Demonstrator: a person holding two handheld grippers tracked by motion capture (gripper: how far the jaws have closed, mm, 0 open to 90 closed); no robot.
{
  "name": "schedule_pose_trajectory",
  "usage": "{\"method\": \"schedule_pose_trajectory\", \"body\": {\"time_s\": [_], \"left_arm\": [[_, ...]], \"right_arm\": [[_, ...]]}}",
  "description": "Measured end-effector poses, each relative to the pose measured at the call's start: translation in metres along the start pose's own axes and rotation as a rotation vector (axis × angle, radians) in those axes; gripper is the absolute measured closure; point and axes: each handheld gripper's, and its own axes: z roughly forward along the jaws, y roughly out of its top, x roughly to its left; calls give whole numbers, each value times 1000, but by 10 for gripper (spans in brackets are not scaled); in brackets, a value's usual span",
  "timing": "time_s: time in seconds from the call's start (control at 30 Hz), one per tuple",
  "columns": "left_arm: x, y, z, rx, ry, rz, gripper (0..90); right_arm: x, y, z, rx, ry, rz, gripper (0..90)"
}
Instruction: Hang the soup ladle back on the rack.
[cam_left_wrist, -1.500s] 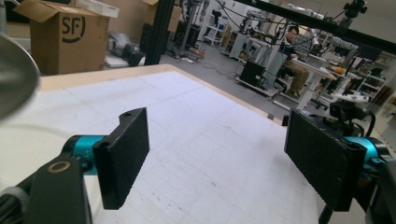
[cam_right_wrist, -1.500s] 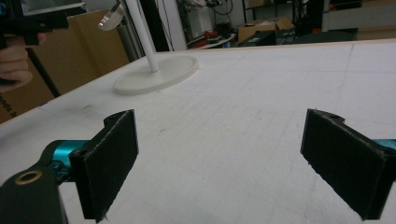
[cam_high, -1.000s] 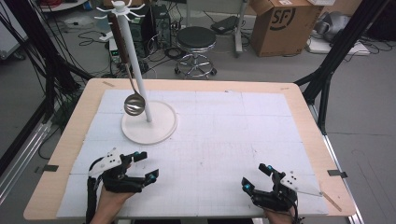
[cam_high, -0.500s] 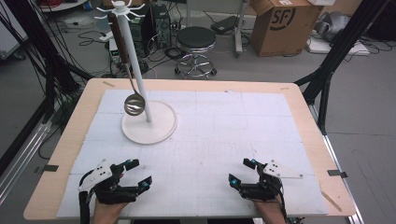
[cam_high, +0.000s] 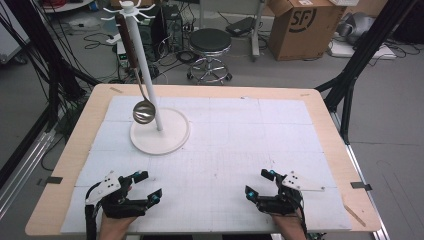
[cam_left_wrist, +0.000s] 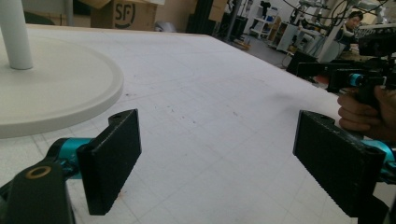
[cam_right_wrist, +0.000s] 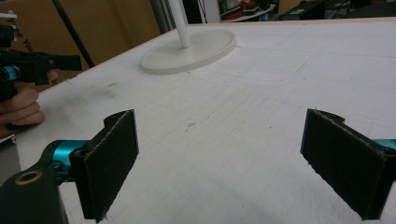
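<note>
At lower left, the left gripper (cam_high: 148, 187) was held released; at lower right, the right gripper (cam_high: 259, 182) likewise, both empty.

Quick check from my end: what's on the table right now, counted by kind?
Rack stand: 1
Ladle hanging on it: 1
Grippers, left and right, both open: 2
Total: 4
</note>
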Motion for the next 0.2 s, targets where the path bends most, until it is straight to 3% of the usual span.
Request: {"method": "schedule_pose_trajectory", "body": {"time_s": [0.2], "left_arm": [[-1,0,1,3,-1,5,154]], "right_arm": [[-1,0,0,-5,0,-6,103]]}}
